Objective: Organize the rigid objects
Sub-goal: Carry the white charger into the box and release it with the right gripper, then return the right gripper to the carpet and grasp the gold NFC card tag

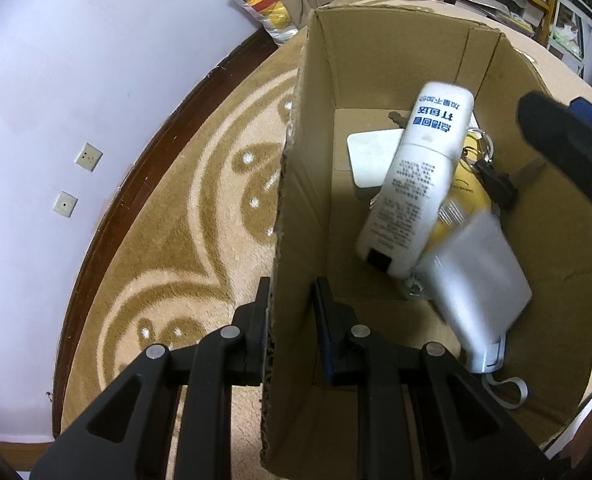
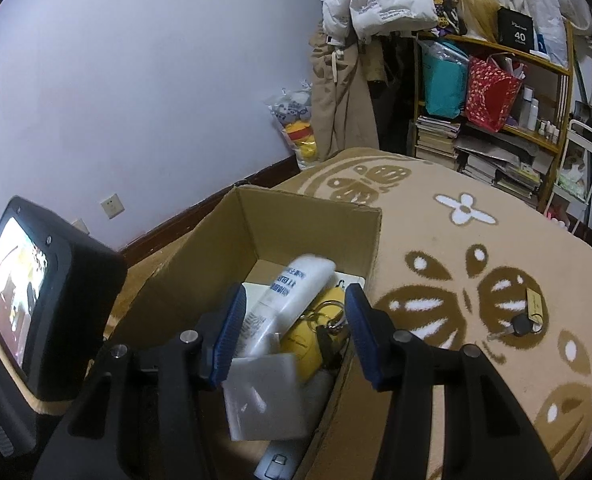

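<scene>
A: On the left wrist view, the left gripper straddled the left wall of the cardboard box, one finger outside, one inside, clamped on that wall.

B: Contents?

A: Inside lay a white bottle with blue print, tilted across a white flat slab. Yellow object under the bottle. Black key on a ring toward the right wall. A silver power bank, blurred, sat lowest in frame with its strap trailing.

B: Surface?

A: Box stood on a tan patterned blanket. Two wall sockets on the pale wall. Part of the right gripper's body crossed the upper right.

B: And the right wrist view?

A: Over the box, the right gripper hung with blue pads spread wide, nothing between them. Below it: the white bottle, the yellow object, the key ring, the silver power bank, blurred.

B: Anything outside the box?

A: A second black key with a tan tag lay on the blanket, well apart to the right. A small screen on the left device showed at frame left. Shelves with bags and books stood at the back.
</scene>
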